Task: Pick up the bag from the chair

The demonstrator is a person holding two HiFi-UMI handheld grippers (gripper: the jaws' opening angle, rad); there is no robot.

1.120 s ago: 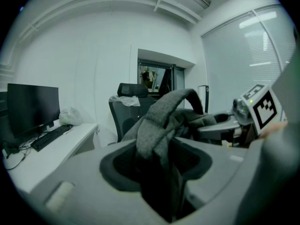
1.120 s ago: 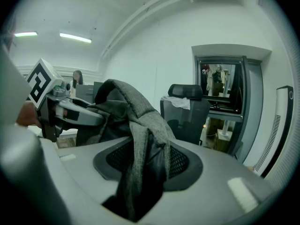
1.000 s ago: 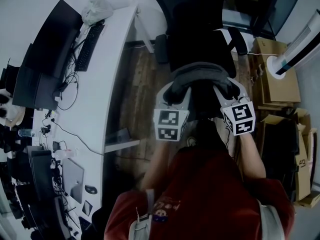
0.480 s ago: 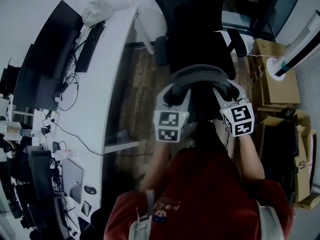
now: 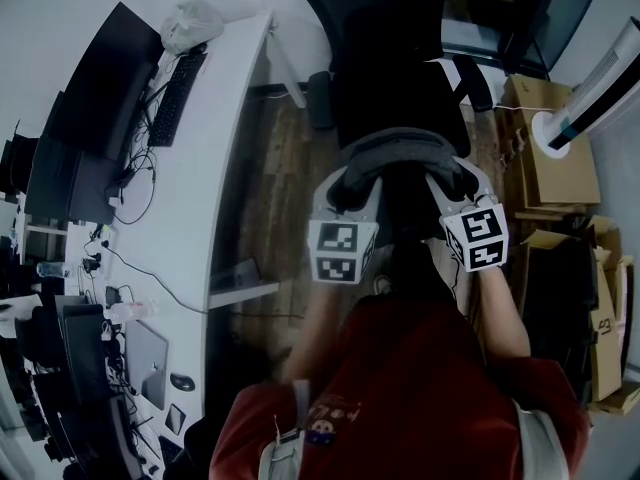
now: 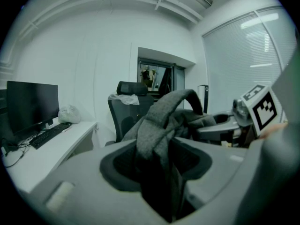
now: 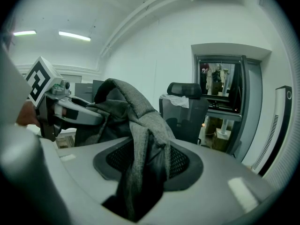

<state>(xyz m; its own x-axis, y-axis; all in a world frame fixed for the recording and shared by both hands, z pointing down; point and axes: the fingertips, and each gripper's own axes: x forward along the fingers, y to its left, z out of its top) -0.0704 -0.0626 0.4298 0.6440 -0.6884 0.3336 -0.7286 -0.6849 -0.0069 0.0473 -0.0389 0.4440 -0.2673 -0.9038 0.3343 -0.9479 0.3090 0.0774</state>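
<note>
An office: a long white desk carries dark monitors, a keyboard and tangled cables; a black office chair with a headrest stands on the wood floor, cardboard boxes are stacked at the side, with window blinds and strip lights overhead

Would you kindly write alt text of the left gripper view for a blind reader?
The left claw is shut on a fold of a grey bag, which the right claw also grips; a black office chair and desk stand behind.
</note>
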